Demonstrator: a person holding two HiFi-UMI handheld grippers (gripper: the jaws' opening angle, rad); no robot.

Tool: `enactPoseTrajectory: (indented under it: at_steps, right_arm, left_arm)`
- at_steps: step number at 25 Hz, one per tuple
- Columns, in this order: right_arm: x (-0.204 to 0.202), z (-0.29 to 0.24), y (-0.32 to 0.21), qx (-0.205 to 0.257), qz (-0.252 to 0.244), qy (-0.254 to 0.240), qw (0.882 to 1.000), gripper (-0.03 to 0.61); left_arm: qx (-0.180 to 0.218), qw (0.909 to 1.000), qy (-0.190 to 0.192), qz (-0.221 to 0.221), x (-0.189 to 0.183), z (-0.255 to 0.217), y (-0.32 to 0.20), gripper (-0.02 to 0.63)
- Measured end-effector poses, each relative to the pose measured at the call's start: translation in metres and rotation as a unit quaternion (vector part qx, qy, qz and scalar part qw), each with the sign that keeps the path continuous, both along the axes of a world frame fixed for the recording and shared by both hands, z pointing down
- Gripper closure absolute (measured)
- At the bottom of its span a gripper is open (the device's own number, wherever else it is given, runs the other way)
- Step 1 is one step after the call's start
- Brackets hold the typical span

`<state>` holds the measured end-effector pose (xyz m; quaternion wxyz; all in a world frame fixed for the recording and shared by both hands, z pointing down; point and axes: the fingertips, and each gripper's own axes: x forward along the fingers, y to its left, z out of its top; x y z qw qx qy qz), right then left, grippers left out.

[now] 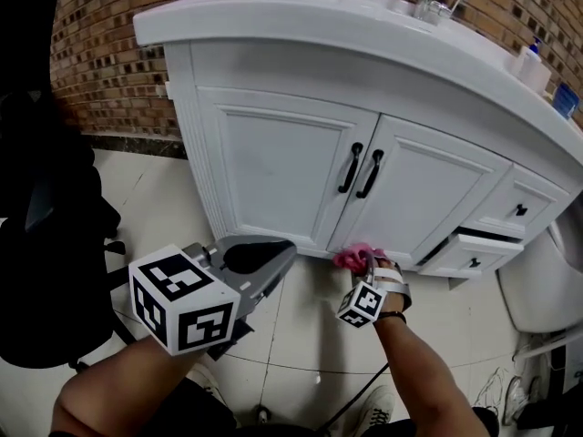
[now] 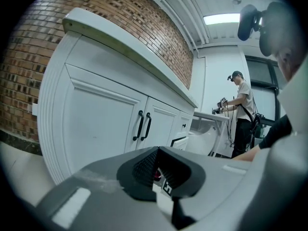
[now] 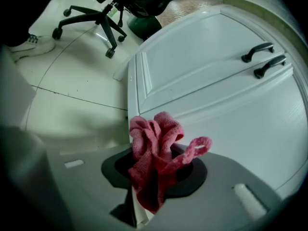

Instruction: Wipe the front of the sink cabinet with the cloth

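Note:
The white sink cabinet (image 1: 273, 167) stands against a brick wall, with two doors and black handles (image 1: 362, 169). My right gripper (image 1: 369, 267) is shut on a crumpled pink cloth (image 1: 353, 259), low down at the bottom edge of the right door. In the right gripper view the cloth (image 3: 154, 148) bunches out of the jaws, close to the door panel (image 3: 207, 76). My left gripper (image 1: 264, 262) hangs shut and empty in front of the left door, apart from it. The left gripper view looks along the cabinet front (image 2: 96, 124) over its closed jaws.
A black office chair (image 1: 46, 244) stands at the left on the tiled floor. One lower drawer (image 1: 474, 248) at the right is slightly open. A white fixture (image 1: 547, 280) sits beyond it. A faucet (image 1: 428, 3) and bottle (image 1: 531, 62) are on top. A person (image 2: 239, 112) stands far off.

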<state>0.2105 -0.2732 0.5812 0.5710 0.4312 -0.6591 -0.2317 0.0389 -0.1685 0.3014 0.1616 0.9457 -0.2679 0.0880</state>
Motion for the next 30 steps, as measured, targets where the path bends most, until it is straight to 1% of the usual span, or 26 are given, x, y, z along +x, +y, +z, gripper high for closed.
enactPoseTrajectory:
  at_steps: [2, 4, 6, 9, 11, 14, 17, 20, 25, 30]
  right_arm:
    - [-0.006, -0.005, 0.007, 0.007, -0.002, -0.012, 1.0, 0.453]
    - [-0.015, -0.018, 0.013, 0.025, -0.008, -0.03, 0.999, 0.453]
    - [-0.032, -0.044, 0.017, 0.06, -0.031, -0.039, 0.997, 0.453]
    - [-0.061, -0.099, 0.013, 0.135, -0.071, -0.037, 0.988, 0.453]
    - [-0.074, -0.132, 0.007, 0.173, -0.078, -0.043, 0.981, 0.453]
    - [-0.082, -0.168, -0.003, 0.208, -0.071, -0.058, 0.974, 0.453]
    - [-0.082, -0.186, -0.012, 0.225, -0.065, -0.064, 0.97, 0.453]
    - [-0.081, -0.193, -0.02, 0.231, -0.061, -0.063, 0.969, 0.453]
    - [-0.084, -0.192, -0.03, 0.234, -0.057, -0.065, 0.968, 0.453]
    - [-0.085, -0.189, -0.036, 0.248, -0.057, -0.061, 0.965, 0.453]
  left_arm:
    - [0.004, 1.0, -0.002, -0.006, -0.008, 0.001, -0.001, 0.609]
    - [0.003, 0.9999, -0.003, -0.016, -0.016, 0.004, -0.004, 0.609]
    - [0.001, 0.9996, -0.002, -0.028, -0.024, 0.006, -0.007, 0.609]
    - [0.0, 0.9992, 0.003, -0.041, -0.032, 0.002, -0.012, 0.609]
    - [0.002, 0.9991, 0.006, -0.043, -0.033, 0.0, -0.012, 0.609]
    - [0.001, 0.9992, 0.003, -0.039, -0.031, 0.002, -0.009, 0.609]
    - [-0.003, 0.9993, -0.001, -0.037, -0.029, 0.006, -0.008, 0.609]
    - [-0.004, 0.9992, 0.001, -0.04, -0.033, 0.005, -0.009, 0.609]
    - [-0.006, 0.999, 0.005, -0.044, -0.036, 0.004, -0.012, 0.61]
    - [-0.011, 0.9991, -0.004, -0.041, -0.037, 0.013, -0.014, 0.609]
